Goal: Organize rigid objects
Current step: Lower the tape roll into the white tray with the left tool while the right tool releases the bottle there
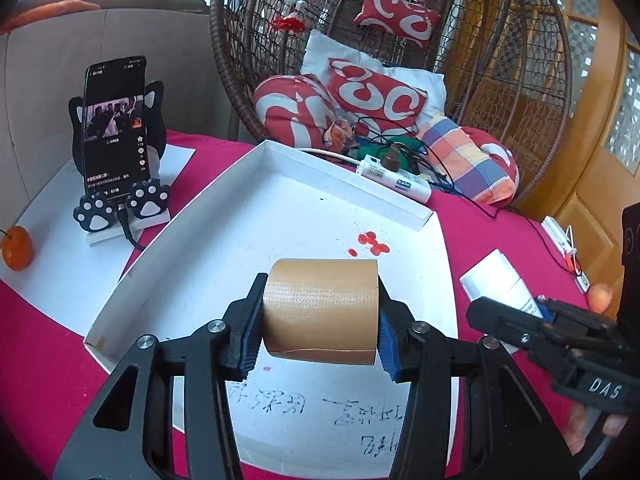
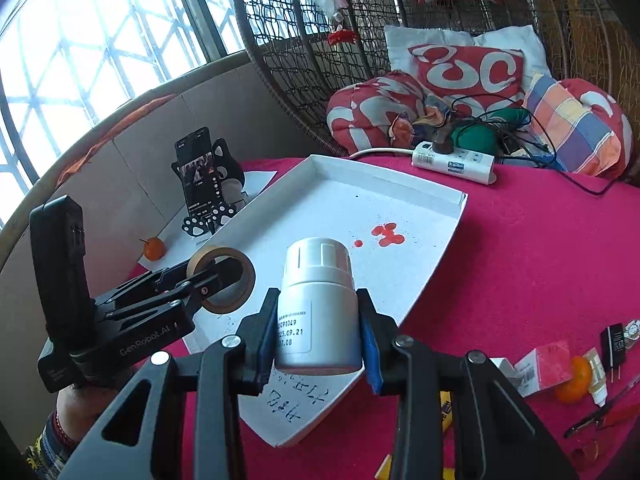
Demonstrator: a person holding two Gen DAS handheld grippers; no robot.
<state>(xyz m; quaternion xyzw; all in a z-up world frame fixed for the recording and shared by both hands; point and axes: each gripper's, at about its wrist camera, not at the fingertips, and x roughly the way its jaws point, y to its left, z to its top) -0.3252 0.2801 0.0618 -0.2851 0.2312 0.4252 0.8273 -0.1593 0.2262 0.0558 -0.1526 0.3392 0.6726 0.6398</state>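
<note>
My left gripper [image 1: 320, 320] is shut on a tan roll of tape [image 1: 322, 308] and holds it over the white shallow tray [image 1: 344, 168]. In the right wrist view the same roll [image 2: 224, 278] sits in the left gripper [image 2: 208, 280] above the tray's left part [image 2: 400, 184]. My right gripper [image 2: 318, 332] is shut on a white pill bottle [image 2: 318, 312], held over the tray's near edge. In the left wrist view the bottle [image 1: 500, 280] and right gripper [image 1: 532, 312] are at the right, beside the tray.
A phone on a paw stand [image 1: 116, 132] and a small orange [image 1: 17, 248] sit left of the tray. A power strip [image 2: 454, 164] with cables lies behind it. Small items, an orange [image 2: 576, 380] and pliers [image 2: 608, 412] lie at right on the red cloth. Red spots [image 2: 386, 234] mark the tray.
</note>
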